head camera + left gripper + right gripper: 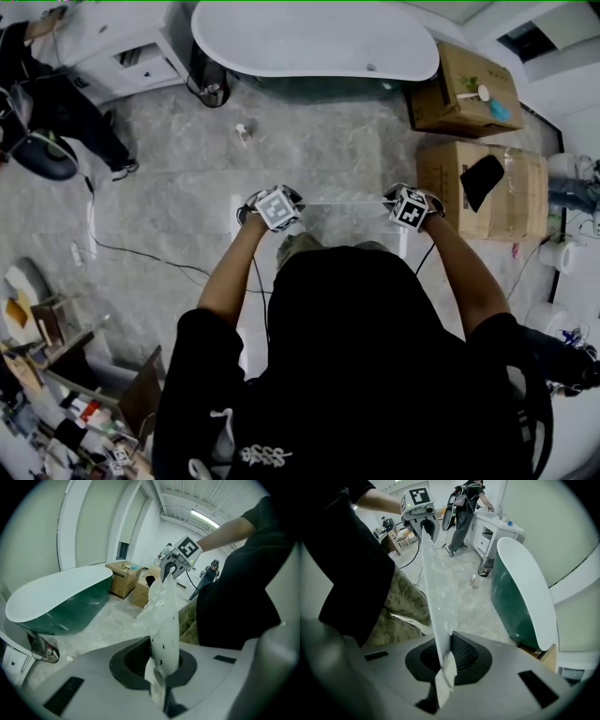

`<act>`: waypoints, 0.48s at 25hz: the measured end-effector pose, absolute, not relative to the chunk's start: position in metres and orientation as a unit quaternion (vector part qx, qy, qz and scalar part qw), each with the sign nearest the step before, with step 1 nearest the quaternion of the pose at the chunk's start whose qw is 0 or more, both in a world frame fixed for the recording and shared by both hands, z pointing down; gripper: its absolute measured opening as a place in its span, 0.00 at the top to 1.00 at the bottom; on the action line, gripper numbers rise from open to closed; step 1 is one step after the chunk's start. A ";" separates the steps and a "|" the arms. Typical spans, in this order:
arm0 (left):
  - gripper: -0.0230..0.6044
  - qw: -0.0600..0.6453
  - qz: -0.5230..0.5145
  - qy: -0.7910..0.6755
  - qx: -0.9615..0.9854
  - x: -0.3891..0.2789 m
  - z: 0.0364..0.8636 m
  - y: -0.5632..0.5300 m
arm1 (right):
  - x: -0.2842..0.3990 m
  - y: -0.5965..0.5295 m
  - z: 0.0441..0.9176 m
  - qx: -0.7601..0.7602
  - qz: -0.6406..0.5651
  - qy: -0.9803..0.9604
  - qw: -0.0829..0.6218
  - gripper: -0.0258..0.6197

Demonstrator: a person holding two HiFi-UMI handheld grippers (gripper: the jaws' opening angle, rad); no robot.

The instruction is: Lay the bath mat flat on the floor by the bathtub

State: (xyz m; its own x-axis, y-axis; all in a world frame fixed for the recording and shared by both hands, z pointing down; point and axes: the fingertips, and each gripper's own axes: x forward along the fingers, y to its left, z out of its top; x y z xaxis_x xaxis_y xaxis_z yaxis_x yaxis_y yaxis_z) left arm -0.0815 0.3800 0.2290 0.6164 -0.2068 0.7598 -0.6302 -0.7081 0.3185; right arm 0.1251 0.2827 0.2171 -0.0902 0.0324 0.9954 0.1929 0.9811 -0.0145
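A pale, marbled bath mat (pixel 349 223) is stretched between my two grippers and hangs down in front of the person's legs, above the floor. My left gripper (pixel 298 204) is shut on its left corner and my right gripper (pixel 388 201) on its right corner. In the left gripper view the mat (pixel 165 620) rises from the closed jaws (pixel 161 667) toward the right gripper (pixel 171 568). From the right gripper view the mat (pixel 435 588) runs edge-on from the jaws (pixel 443 660) to the left gripper (pixel 423 524). The white bathtub (pixel 309 42) stands ahead across the floor.
Two cardboard boxes (pixel 464 89) (pixel 487 192) stand right of the tub. A white cabinet (pixel 122 52) and another person (pixel 56 103) are at the far left. A cable (pixel 141 253) crosses the floor, and a small bottle (pixel 244 131) stands near the tub.
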 end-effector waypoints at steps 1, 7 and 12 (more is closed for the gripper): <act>0.92 0.290 0.364 -0.249 0.849 -0.086 0.230 0.377 | 0.122 0.281 0.217 -0.077 -0.065 -0.734 0.671 0.92; 0.92 0.283 0.370 -0.260 0.846 -0.095 0.229 0.362 | 0.114 0.266 0.219 -0.083 -0.081 -0.730 0.674 0.92; 0.92 0.278 0.386 -0.256 0.842 -0.106 0.223 0.351 | 0.100 0.248 0.219 -0.095 -0.097 -0.746 0.652 0.92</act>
